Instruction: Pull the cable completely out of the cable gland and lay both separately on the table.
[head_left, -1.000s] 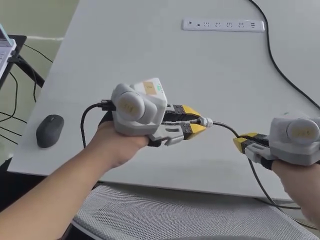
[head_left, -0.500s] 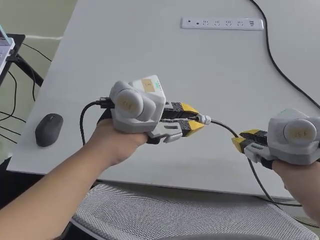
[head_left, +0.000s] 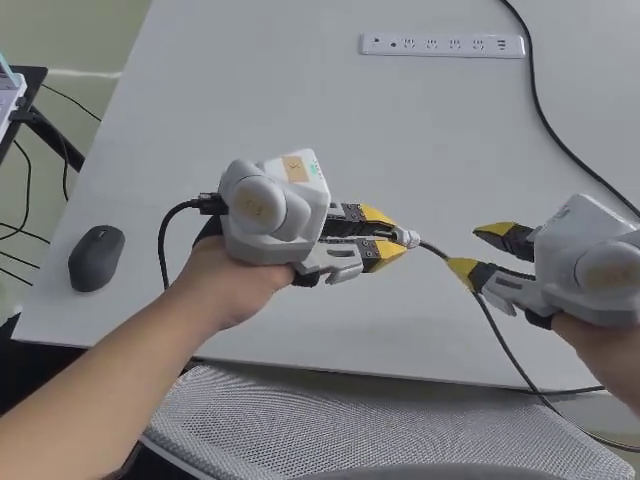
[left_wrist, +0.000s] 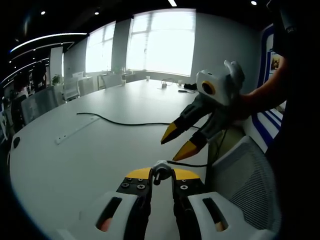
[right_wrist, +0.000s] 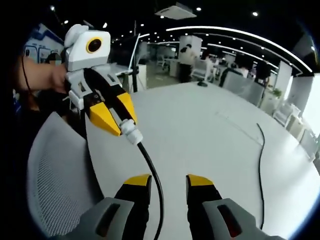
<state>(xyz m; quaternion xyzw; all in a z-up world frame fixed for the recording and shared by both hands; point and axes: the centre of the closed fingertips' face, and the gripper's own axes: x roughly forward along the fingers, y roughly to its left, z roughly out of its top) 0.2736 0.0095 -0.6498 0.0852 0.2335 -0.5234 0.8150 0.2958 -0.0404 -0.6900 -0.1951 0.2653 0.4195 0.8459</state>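
My left gripper (head_left: 398, 240) hangs over the table's near edge, shut on the small grey cable gland (head_left: 408, 239). A black cable (head_left: 447, 255) leaves the gland, runs right and drops past the table edge. My right gripper (head_left: 482, 252) is open, its yellow-tipped jaws spread above and below the cable. In the right gripper view the cable (right_wrist: 152, 172) passes between my open right gripper (right_wrist: 168, 184), close to the left jaw, up to the gland (right_wrist: 130, 131). The left gripper view has the gland (left_wrist: 160, 169) pinched in my left gripper (left_wrist: 161, 176), with the open right gripper (left_wrist: 181, 140) beyond.
A white power strip (head_left: 442, 45) lies at the far side of the grey table (head_left: 300, 130). Another black cable (head_left: 545, 110) snakes along the right. A dark mouse (head_left: 96, 258) sits at the left edge. A mesh chair (head_left: 380, 430) is below the near edge.
My right gripper has opened and let go of the cable, and it has tilted and risen slightly. The left gripper still holds the gland in about the same place.
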